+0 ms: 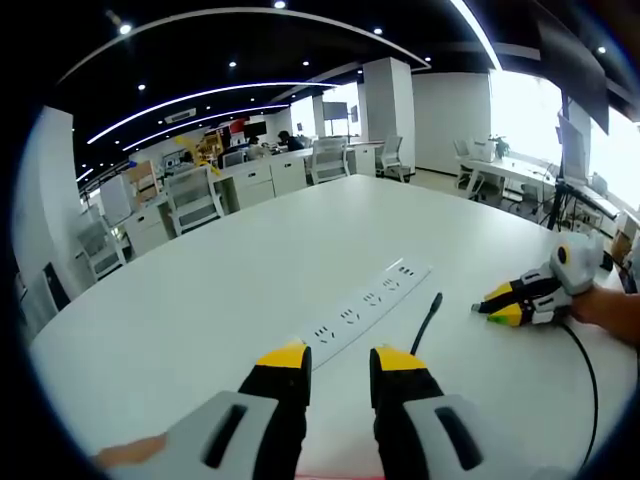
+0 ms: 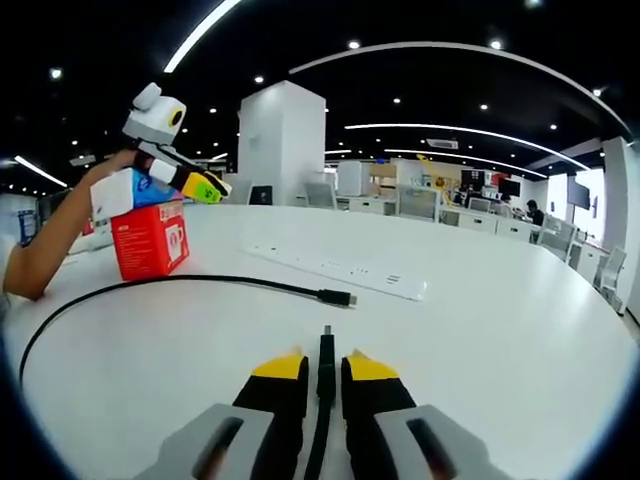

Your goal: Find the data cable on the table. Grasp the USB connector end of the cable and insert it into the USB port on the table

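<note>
In the left gripper view, the left gripper (image 1: 338, 360) hovers over the near part of a large white table (image 1: 200, 290). Its two yellow-tipped jaws stand apart with a clear gap and nothing between them. Just beyond the jaws lies a long white power strip (image 1: 365, 305), running diagonally away toward the table's middle. Beside the strip, to its right, the black data cable (image 1: 428, 318) shows one loose end pointing away across the table, while another stretch of it curves along the table's right edge. Near that edge the right gripper (image 1: 497, 305) comes in, held by a person's hand (image 1: 610, 308), low over the tabletop; from here I cannot tell how far its jaws are open. Office desks and chairs stand beyond the table's far edge.

In the right gripper view, the right gripper (image 2: 323, 368) is closed on one end of the data cable (image 2: 180, 283), whose small connector (image 2: 326, 340) sticks out forward between the yellow tips. The cable sweeps in a wide arc over the table (image 2: 480, 340) and its other end lies just short of the power strip (image 2: 340, 267), which stretches across the middle. Toward the left edge stands a red box (image 2: 148, 238), and the left gripper (image 2: 210, 188) is held above it, its jaws' spacing unclear from this side.
</note>
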`<state>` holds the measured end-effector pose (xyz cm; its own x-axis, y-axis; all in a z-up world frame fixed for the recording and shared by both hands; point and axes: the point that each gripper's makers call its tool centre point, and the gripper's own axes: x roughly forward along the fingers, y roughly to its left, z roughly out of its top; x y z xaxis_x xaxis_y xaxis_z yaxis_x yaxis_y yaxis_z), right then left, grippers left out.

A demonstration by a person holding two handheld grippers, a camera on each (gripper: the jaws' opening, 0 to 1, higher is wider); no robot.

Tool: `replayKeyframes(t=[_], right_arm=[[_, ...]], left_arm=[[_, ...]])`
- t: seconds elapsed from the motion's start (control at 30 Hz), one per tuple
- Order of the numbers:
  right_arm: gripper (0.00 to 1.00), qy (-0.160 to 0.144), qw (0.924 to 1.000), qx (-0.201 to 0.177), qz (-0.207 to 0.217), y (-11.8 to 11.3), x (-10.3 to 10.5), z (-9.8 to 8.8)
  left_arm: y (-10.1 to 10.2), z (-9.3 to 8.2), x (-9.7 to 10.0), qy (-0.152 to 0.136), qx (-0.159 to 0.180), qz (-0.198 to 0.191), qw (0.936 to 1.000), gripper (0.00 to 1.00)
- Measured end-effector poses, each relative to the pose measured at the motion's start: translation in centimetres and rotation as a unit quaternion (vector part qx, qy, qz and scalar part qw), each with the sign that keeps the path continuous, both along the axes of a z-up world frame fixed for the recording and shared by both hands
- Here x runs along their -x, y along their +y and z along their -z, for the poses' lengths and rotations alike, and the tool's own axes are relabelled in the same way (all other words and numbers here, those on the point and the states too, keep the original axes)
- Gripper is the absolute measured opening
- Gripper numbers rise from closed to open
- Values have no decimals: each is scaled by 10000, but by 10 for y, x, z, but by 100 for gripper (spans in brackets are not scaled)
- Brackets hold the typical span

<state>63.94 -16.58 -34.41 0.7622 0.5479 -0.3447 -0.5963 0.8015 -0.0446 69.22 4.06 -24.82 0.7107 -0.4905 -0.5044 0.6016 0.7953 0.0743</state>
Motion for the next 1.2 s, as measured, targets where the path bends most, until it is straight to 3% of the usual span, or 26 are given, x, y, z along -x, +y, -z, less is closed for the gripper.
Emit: replayKeyframes(t=[0.37, 1.2], right_arm=[[11, -34, 10000, 41, -19, 0, 1, 0], [10, -35, 9998, 79, 167, -6, 2, -2]], left_arm=[[-1, 0, 0, -2, -1, -2, 10000, 24], [-1, 0, 0, -2, -1, -1, 10000, 24]])
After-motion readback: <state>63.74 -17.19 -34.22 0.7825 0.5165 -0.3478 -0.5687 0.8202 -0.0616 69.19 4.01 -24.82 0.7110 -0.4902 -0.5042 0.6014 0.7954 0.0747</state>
